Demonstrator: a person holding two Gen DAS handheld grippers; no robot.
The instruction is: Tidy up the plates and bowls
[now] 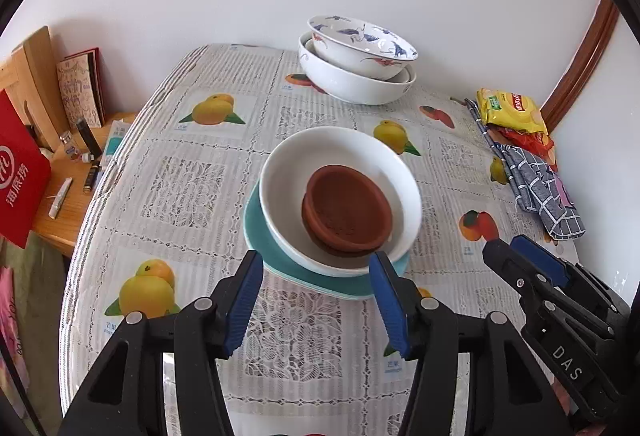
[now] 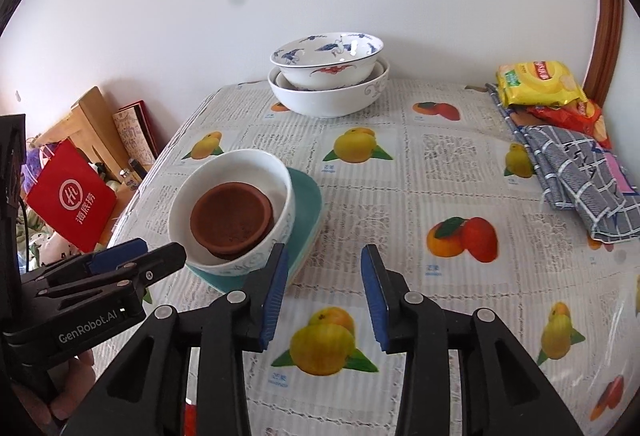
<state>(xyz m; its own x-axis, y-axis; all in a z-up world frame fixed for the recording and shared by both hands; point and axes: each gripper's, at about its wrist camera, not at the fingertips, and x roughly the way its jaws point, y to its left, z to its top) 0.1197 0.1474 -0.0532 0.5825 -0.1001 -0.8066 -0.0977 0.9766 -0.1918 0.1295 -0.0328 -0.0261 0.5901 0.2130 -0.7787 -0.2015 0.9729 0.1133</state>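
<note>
Terracotta saucer (image 1: 346, 211) is nested in a white bowl (image 1: 340, 195) on a teal plate (image 1: 280, 260) (mid-table); left gripper (image 1: 316, 300) and right gripper (image 2: 324, 288) are held apart, empty.

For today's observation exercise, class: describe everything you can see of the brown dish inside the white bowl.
The brown dish is round, shallow and matte, like unglazed terracotta, with a raised rim and a faint stamped mark on its floor. It looks like two nested dishes, a second rim showing beneath. It lies upright but slightly tilted inside the white bowl, which sits on a teal plate. Nothing else touches it.
</note>
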